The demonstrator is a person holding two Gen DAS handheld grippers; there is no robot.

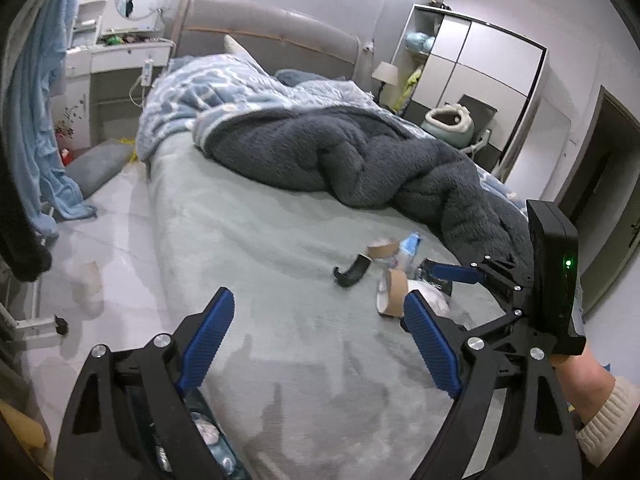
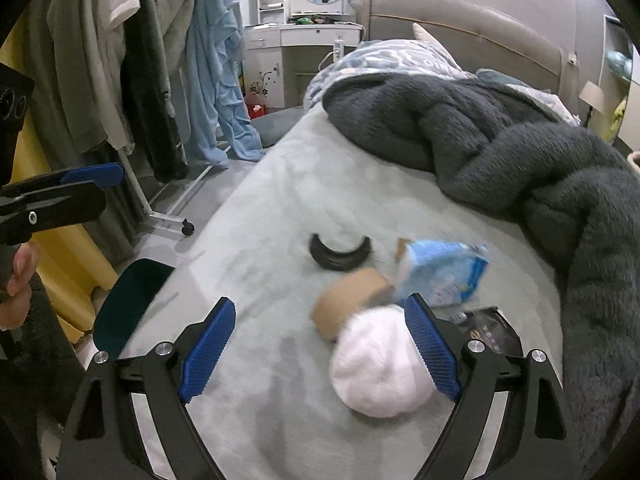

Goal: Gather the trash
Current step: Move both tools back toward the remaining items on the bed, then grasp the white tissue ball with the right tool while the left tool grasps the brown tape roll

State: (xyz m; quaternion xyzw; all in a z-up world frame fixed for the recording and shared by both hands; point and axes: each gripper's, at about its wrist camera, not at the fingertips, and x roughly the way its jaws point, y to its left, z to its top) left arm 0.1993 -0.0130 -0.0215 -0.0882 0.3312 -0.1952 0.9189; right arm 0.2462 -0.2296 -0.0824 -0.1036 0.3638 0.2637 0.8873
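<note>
Bed [image 1: 280,340] fills the centre of both views, pale green sheet bare in front. Dark grey blanket [image 2: 520,152] is bunched across upper right, well behind the trash. Left gripper [image 1: 320,320], lower centre of its view: jaws wide open, nothing between, over bare sheet. Right gripper [image 2: 320,332], lower centre of its view: jaws wide open, holding nothing; white wad [image 2: 376,368] sits just inside the right pad, contact unclear. Trash cluster at centre right on the sheet: blue packet [image 2: 444,272], brown tape roll [image 2: 348,300] against the wad, black curved piece [image 2: 340,256] slightly apart, dark wrapper [image 2: 488,328] beside the right finger.
</note>
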